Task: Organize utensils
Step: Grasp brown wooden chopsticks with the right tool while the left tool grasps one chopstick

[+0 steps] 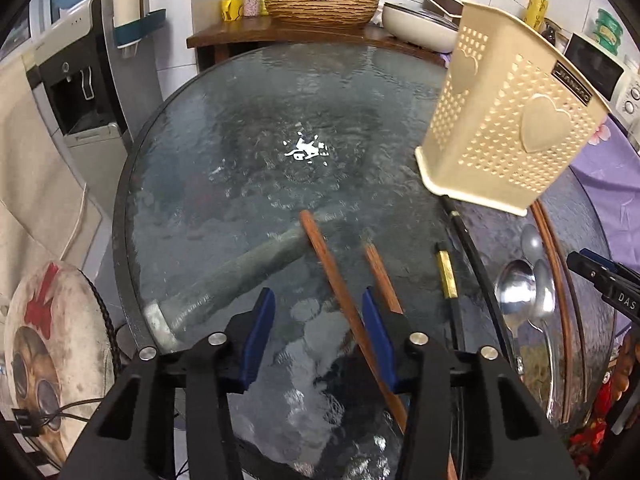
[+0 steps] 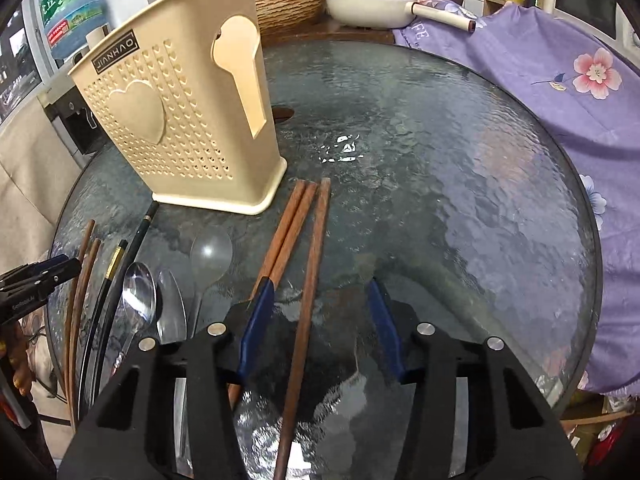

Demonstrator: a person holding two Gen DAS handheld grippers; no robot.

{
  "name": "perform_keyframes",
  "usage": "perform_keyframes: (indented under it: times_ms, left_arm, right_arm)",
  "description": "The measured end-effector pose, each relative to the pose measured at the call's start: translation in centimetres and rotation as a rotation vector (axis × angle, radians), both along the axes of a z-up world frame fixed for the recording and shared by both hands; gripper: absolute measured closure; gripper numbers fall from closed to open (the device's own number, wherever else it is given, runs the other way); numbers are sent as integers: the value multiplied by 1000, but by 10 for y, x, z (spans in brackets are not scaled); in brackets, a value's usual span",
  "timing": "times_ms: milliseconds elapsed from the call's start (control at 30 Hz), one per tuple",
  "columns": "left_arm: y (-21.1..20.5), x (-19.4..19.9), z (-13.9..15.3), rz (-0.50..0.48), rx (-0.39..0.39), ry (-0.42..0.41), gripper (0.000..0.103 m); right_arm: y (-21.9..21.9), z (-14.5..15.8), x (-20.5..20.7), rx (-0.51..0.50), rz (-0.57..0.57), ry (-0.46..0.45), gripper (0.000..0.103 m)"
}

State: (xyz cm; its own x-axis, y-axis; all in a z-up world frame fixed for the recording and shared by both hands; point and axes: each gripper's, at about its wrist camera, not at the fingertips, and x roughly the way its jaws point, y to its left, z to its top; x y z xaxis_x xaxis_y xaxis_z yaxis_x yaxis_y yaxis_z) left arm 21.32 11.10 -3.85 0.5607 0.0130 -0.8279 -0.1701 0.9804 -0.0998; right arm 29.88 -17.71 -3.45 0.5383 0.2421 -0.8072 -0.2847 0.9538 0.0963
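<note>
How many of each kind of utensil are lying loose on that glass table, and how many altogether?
Brown wooden chopsticks: 5
Black chopsticks: 2
Spoons: 3
Total: 10

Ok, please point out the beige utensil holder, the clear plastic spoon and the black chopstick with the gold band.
beige utensil holder point(image 2: 180, 132), right wrist view, on its perforated front wall.
clear plastic spoon point(image 2: 211, 252), right wrist view, on its bowl.
black chopstick with the gold band point(image 1: 447, 272), left wrist view, on the gold band.
</note>
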Motion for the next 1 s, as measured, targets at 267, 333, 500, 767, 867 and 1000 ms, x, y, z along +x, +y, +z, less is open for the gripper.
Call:
perform_keyframes:
  times_ms: [267,333,500,767,867,1000]
  left_arm:
    - [-12,18,-2,-1,62,33,67]
    - [-17,21,-2,-4,69,37,67]
    - [-19,29,-2,8,77,41,72]
    - [-28,37,-4,-3,90,49,83]
    - [-29,41,-4,-11,84,50,89]
    - [-34,51,-3,-27,71,52,94]
  right_arm:
    - [8,-7,21,-26,-2,46,68]
    - [12,-8,29,-42,-2,43,72]
    - [23,-10,47,-90,-1,30,77]
    - [38,-11,66,-119,38,23,91]
    - [38,-13,71,-114,49,19,94]
    - [38,-14,72,-122,66,17,95]
